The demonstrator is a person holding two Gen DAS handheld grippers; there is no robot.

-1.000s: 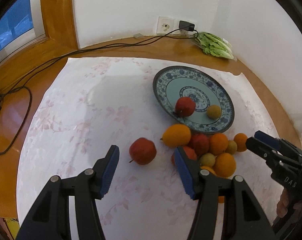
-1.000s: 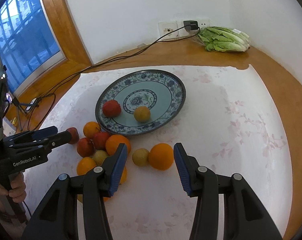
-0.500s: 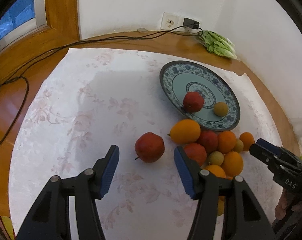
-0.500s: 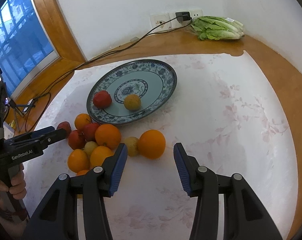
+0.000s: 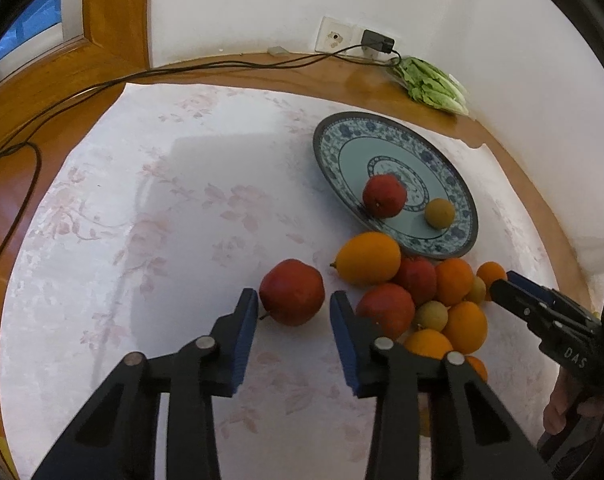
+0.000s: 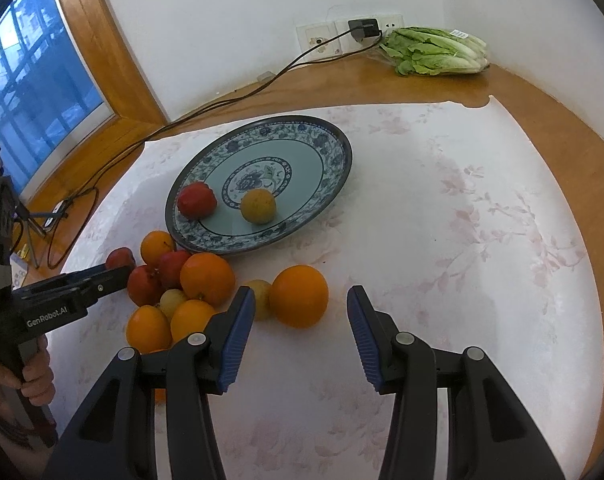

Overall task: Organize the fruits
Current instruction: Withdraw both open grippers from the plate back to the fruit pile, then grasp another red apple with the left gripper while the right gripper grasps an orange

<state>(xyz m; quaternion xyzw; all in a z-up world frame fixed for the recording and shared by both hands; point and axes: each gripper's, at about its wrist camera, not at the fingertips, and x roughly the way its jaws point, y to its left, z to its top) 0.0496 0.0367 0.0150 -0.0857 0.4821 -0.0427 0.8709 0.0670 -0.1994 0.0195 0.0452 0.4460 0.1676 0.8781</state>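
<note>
- Left hand-held gripper (image 5: 293, 306), tilted down at lower centre, jaws closing around a red apple (image 5: 292, 292), pads not yet pressing.
- Right hand-held gripper (image 6: 301, 308) tilted down, open and empty, near an orange (image 6: 298, 296).
- Fruit pile (image 5: 430, 300) crowds the apple's right; plate (image 5: 454, 184) beyond.

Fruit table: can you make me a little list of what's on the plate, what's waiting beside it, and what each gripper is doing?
On plate: red apple, small yellow fruit
Beside plate: pile of oranges and apples
Left gripper: closing around a lone red apple, pads not pressing yet
Right gripper: open, just short of a big orange
Far corner: lettuce
</note>
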